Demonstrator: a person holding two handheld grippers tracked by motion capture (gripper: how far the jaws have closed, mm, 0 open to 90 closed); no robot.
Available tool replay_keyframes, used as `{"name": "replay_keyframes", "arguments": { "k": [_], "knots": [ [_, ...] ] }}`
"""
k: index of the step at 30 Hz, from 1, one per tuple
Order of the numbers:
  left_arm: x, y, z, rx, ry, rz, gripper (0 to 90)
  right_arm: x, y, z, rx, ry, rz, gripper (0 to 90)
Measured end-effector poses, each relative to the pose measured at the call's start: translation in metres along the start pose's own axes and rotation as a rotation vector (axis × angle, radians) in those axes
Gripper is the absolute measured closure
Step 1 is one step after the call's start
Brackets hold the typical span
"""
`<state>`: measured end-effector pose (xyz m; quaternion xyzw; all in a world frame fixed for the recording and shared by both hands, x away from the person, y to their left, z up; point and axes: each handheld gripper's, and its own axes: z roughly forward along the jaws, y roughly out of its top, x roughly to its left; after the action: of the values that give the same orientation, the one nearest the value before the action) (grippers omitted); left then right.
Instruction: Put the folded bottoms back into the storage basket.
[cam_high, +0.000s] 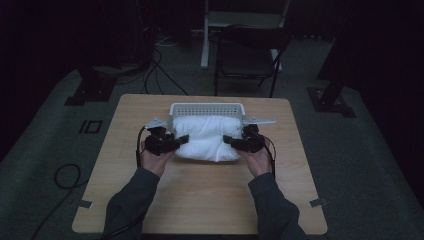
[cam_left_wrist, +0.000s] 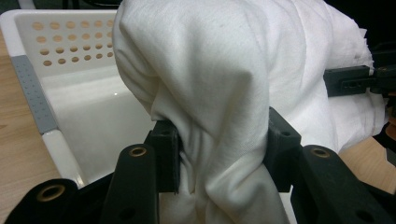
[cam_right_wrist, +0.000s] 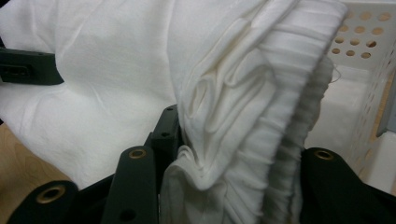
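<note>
A folded white cloth (cam_high: 207, 137) hangs between both grippers over the near rim of a white perforated basket (cam_high: 206, 107). My left gripper (cam_high: 181, 141) is shut on the cloth's left end; in the left gripper view the cloth (cam_left_wrist: 215, 93) bunches between the black jaws, with the left gripper (cam_left_wrist: 223, 154) pinching it. My right gripper (cam_high: 229, 140) is shut on the right end; the right gripper view has thick pleated folds of cloth (cam_right_wrist: 243, 102) squeezed in the right gripper (cam_right_wrist: 233, 158). Each gripper view also catches the other gripper's black jaw far off.
The basket (cam_left_wrist: 46, 107) stands at the far middle of a light wooden table (cam_high: 200, 195). Its inner floor (cam_right_wrist: 341, 112) lies bare beside the cloth. A dark chair (cam_high: 247, 55) and cables lie on the floor beyond the table.
</note>
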<state>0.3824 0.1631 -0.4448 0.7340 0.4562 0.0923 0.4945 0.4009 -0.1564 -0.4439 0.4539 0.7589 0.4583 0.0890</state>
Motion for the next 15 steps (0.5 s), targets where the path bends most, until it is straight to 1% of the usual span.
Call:
{"name": "replay_keyframes", "arguments": {
  "k": [15],
  "knots": [
    [0.0060, 0.0040, 0.0082, 0.004, 0.008, -0.013, 57.3, -0.0054, 0.0034, 0.0082, 0.005, -0.012, 0.015, 56.1]
  ]
}}
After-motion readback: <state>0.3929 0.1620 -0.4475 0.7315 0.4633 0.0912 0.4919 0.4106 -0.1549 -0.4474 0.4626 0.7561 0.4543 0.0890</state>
